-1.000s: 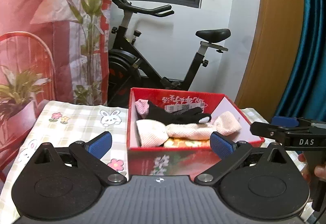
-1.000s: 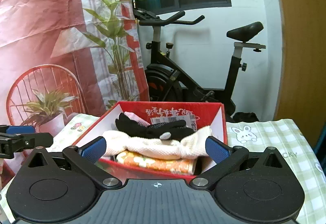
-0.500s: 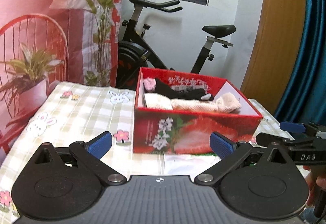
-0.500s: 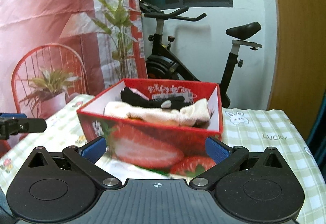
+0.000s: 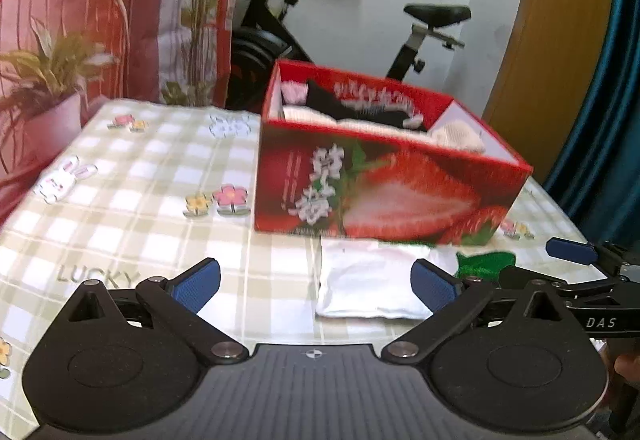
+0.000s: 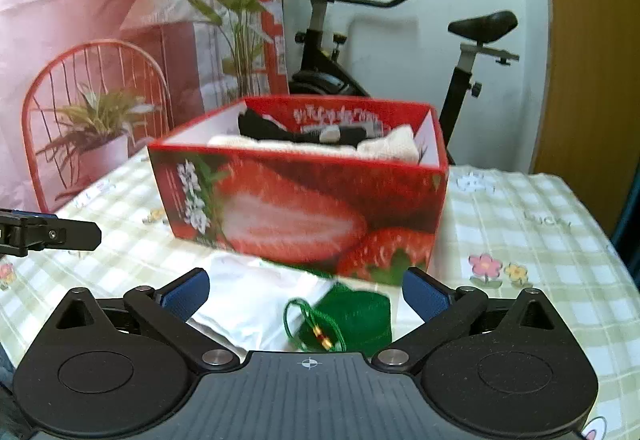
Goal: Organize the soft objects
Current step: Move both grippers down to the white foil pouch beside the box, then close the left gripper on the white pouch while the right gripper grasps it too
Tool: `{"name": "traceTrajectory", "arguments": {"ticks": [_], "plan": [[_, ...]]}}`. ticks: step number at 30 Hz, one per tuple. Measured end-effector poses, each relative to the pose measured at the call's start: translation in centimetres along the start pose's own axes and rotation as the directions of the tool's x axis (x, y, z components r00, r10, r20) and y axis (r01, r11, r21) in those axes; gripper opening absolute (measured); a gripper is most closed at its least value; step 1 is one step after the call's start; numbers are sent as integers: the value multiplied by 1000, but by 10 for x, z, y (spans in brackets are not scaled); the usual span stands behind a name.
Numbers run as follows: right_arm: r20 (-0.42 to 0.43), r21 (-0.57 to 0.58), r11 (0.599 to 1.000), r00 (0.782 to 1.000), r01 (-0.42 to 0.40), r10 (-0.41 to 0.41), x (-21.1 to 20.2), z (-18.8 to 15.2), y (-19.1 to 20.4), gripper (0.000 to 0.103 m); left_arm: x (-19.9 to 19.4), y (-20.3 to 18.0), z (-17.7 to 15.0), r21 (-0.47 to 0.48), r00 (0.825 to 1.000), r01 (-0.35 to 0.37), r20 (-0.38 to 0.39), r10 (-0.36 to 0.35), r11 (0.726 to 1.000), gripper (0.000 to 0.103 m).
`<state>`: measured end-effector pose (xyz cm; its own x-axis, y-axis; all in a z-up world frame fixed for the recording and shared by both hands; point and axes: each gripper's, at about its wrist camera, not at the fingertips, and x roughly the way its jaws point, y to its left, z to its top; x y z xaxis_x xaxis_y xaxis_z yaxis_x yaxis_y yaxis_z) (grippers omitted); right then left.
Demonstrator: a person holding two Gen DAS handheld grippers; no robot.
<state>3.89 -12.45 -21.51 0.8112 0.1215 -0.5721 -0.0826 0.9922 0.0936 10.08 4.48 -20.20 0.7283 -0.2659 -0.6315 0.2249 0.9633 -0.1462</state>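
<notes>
Both grippers have dropped toward the tablecloth (image 5: 120,207) in front of the strawberry box (image 6: 304,215). Left gripper (image 5: 315,282) gapes wide, empty; right gripper (image 6: 306,290), just narrowing slightly, stands wide above the green pouch (image 6: 356,316), beside the white cloth (image 5: 368,288).

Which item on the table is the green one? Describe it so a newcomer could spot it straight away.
Find the red strawberry box on the checked tablecloth. On the cloth in front of it, nearest the camera, lie two soft items side by side: a white folded cloth and the small green pouch. The pouch is the only green one, with a green drawstring cord carrying small beads.
</notes>
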Motion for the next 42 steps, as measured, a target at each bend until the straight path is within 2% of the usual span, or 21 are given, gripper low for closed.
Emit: {"name": "traceTrajectory", "arguments": {"ticks": [4, 6, 13, 18, 23, 35, 39, 42], "plan": [[-41, 19, 999, 999, -29, 30, 13, -9, -2, 87, 17, 7, -6, -32, 998, 15, -53, -17, 999, 88], [-44, 0, 999, 998, -34, 34, 17, -9, 1, 79, 21, 11, -9, -46, 998, 14, -64, -17, 999, 84], [-30, -6, 998, 998, -56, 56, 28, -2, 6, 75, 32, 16, -12, -68, 996, 14, -82, -20, 998, 81], [-57, -28, 992, 991, -119, 117, 41, 1, 18, 63, 35, 19, -13, -91, 996, 11, -82, -19, 996, 71], [-103, -16, 987, 982, -161, 158, 61, 0, 26, 63, 36, 20, -15, -102, 996, 8, -88, -17, 995, 67], [-171, 111, 993, 983, -44, 63, 70, -19, -10, 61, 43, 18, -18, -122, 993, 35, -108, -48, 992, 61], [-172, 162, 985, 982, -51, 79, 71, -24, -19, 63, 52, 21, -14, -138, 991, 53, -118, -70, 989, 60], [-177, 157, 985, 979, -74, 102, 72, -22, -15, 57, 69, 22, -8, -154, 983, 93, -140, -115, 984, 59]]}}
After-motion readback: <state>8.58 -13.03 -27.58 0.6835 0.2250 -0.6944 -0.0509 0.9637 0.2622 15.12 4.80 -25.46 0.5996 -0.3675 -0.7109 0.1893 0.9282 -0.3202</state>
